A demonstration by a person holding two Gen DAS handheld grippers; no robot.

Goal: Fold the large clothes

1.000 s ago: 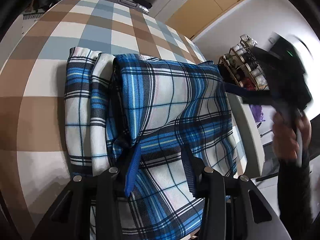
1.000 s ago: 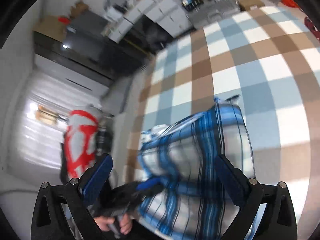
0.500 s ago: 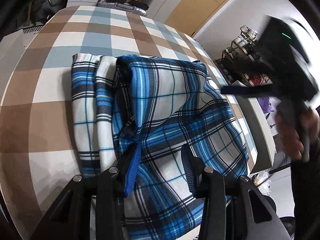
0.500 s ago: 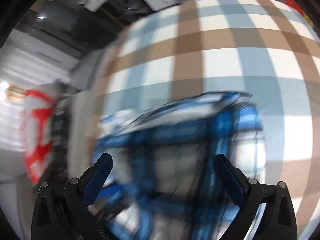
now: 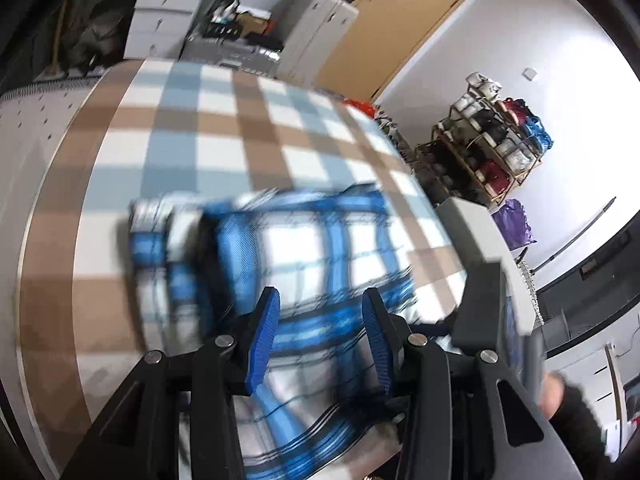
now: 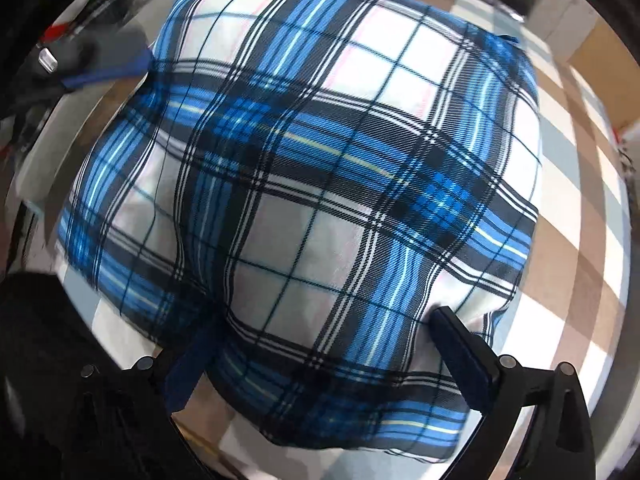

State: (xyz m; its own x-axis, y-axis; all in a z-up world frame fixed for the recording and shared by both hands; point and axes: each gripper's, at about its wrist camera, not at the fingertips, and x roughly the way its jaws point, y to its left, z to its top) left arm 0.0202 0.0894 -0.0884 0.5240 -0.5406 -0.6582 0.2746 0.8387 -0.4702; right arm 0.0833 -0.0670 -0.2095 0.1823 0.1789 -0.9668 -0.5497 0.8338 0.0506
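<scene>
A folded blue, white and black plaid garment (image 5: 304,248) lies on a table with a brown, blue and white checked cloth (image 5: 208,128). My left gripper (image 5: 320,296) hovers above the garment's near part, its jaws partly apart and nothing pinched between them; this view is blurred. My right gripper (image 6: 324,316) points steeply down at the garment (image 6: 320,168), open wide. Its two fingers straddle the bulging near edge, and the left fingertip is tucked against a fold. In the left wrist view, the right gripper's black body (image 5: 484,304) stands at the garment's right side, held by a hand (image 5: 560,392).
A wooden rack of bags (image 5: 492,152) and a purple bag (image 5: 514,224) stand past the table's right edge, beside a white box (image 5: 472,220). White drawer units (image 5: 160,20) and a wooden door (image 5: 400,28) are behind the table. Bare checked cloth (image 6: 580,240) surrounds the garment.
My left gripper has lifted off the garment, which now looks smaller and blurred. My right gripper has swung in and tipped down, from beside the table to over the garment's edge.
</scene>
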